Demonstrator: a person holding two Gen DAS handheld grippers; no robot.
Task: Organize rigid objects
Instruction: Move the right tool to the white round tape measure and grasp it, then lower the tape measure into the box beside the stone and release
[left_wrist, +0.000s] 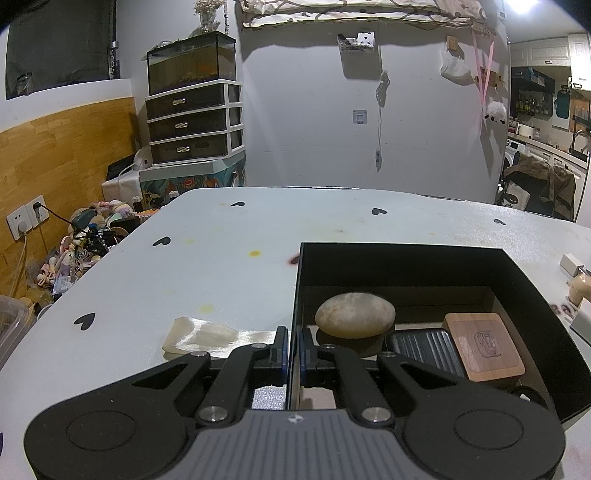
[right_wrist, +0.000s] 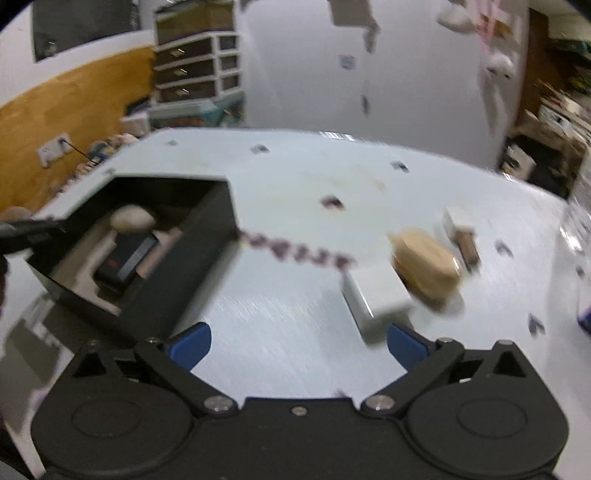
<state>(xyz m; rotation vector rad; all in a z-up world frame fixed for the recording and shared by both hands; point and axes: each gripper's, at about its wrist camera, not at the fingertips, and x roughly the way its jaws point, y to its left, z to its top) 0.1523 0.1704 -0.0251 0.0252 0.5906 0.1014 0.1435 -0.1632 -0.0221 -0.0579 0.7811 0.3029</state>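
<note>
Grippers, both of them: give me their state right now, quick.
Left gripper: shut on the wall of the black box.
Right gripper: open, holding nothing, above the table near a white block.

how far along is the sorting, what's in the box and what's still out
Roughly half done. In the box already: a stone, a wooden block and a dark ribbed case. In hand: the left tool is shut on the box wall, steadying it; the right tool is open and empty, close to a white block. Left on the table: that block, a tan piece and a small white-and-brown item, blurred.
</note>
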